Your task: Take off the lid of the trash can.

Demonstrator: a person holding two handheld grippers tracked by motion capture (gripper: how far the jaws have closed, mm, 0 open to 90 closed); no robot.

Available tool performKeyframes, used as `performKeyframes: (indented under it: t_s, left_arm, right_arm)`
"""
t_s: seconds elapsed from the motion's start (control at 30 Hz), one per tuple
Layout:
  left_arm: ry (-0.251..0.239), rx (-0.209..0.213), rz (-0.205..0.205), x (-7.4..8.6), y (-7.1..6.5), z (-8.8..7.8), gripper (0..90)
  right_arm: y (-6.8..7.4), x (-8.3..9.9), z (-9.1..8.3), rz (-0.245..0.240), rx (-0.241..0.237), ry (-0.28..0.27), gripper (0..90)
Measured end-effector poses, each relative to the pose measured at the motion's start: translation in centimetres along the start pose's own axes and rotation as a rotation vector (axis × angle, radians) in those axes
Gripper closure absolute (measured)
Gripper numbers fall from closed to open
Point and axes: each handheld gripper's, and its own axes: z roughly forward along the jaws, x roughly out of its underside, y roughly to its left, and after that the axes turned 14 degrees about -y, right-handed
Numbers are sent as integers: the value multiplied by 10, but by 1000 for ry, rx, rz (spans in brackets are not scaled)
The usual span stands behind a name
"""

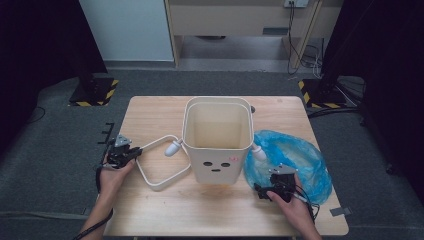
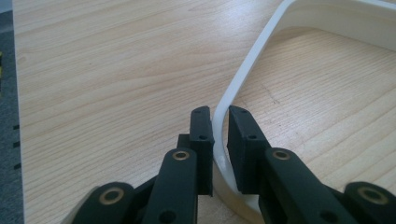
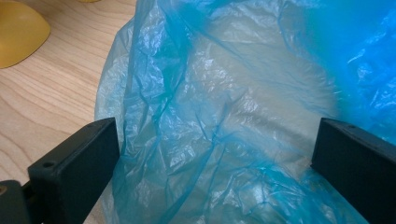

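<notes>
A cream bin [image 1: 218, 150] with a face on its front stands upright mid-table. Its thin white hoop handle [image 1: 158, 169] lies flat on the wood to the left. My left gripper [image 1: 131, 151] is at the hoop's left corner. In the left gripper view the jaws [image 2: 220, 119] are shut on the white hoop handle [image 2: 243, 70], one pad on each side of the band. A crumpled blue plastic bag [image 1: 300, 159] lies right of the bin. My right gripper [image 1: 279, 176] sits at the bag's near edge, open wide [image 3: 215, 130], with the blue plastic bag [image 3: 224, 93] lying between the pads, apart from both.
The wooden table [image 1: 150, 115] has bare wood behind and in front of the bin. A small black rack [image 1: 106, 134] hangs at the left edge. A tape strip [image 1: 339, 211] sits at the near right corner. Dark carpet surrounds the table, with striped stand bases [image 1: 94, 92] behind.
</notes>
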Motion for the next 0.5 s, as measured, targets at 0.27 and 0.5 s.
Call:
performKeyframes:
  t_s: [0.27, 0.5]
  left_arm:
    - [-33, -29, -37, -9, 1, -10, 459]
    - [-47, 7, -49, -32, -13, -8, 154]
  right_arm:
    - [0, 0, 0, 1, 1, 0, 11]
    - [0, 0, 0, 4, 2, 2, 9]
